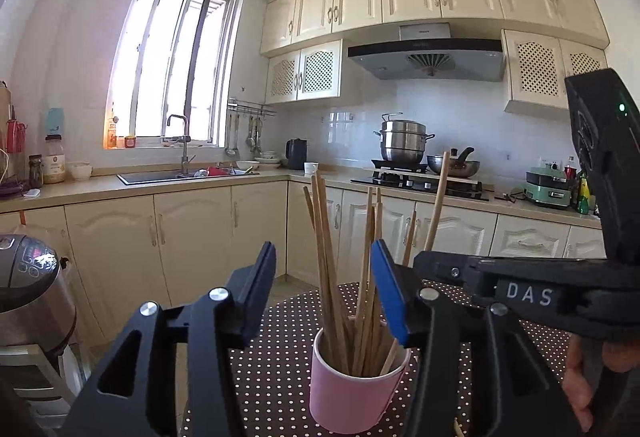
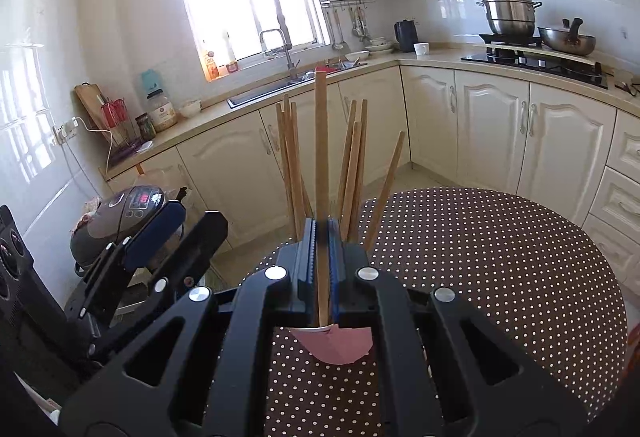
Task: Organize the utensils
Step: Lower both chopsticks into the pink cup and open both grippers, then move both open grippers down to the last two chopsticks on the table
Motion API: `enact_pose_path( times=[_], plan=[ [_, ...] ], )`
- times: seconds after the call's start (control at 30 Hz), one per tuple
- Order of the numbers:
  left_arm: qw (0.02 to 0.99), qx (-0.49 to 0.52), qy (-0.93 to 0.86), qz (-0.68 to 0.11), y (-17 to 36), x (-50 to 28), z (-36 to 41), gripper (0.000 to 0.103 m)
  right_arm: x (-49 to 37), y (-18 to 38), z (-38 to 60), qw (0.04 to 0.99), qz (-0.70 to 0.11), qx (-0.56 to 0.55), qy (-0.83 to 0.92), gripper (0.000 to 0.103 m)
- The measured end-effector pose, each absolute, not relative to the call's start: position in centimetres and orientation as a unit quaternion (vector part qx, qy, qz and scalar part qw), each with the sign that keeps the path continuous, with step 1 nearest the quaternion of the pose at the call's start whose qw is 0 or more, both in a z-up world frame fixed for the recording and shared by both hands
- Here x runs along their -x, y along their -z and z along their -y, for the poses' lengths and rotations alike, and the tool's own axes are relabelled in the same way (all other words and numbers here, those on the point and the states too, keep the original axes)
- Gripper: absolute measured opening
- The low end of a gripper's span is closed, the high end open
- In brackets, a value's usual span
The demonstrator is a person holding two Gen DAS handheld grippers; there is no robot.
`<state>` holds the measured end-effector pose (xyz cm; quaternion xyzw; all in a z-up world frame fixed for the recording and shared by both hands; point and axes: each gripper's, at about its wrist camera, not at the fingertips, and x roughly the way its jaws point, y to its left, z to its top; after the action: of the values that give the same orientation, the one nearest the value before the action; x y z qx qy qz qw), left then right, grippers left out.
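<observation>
The right claw (image 2: 322, 237) is pressed tight on a single wooden chopstick (image 2: 321, 141), which stands upright between its pads with its lower end at the rim of the pink cup (image 2: 332, 347) just below. The left claw (image 1: 322, 293) hangs spread, its pads flanking the bundled chopsticks (image 1: 332, 277) above that cup on the dotted table (image 2: 500, 257); whether either pad touches them is unclear.

Rice cooker (image 1: 28, 285) at nine o'clock, steamer pot (image 1: 403, 141) at one, kettle (image 1: 296, 154) at twelve, polka-dot table (image 2: 500, 257) below.
</observation>
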<state>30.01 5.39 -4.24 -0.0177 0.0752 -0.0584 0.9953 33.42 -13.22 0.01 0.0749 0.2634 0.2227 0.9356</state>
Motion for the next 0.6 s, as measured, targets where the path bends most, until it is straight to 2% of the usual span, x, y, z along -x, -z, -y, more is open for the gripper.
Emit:
enact_pose_path(
  times=[0.2,0.37,0.6],
  plan=[
    [0.996,0.015,0.053,-0.073,4.1,-29.3,-5.6,0.050,-33.1,-0.1,13.1,0.935,-0.265,-0.079,-0.223,0.009],
    [0.996,0.032,0.048,-0.074,3.6,-28.8,-6.3,0.051,-32.6,-0.4,13.9,0.938,-0.258,-0.093,-0.211,0.044],
    [0.996,0.026,0.044,-0.071,2.8,-27.8,-6.2,0.052,-31.4,-1.5,14.6,0.940,-0.250,-0.092,-0.213,0.044]
  ],
)
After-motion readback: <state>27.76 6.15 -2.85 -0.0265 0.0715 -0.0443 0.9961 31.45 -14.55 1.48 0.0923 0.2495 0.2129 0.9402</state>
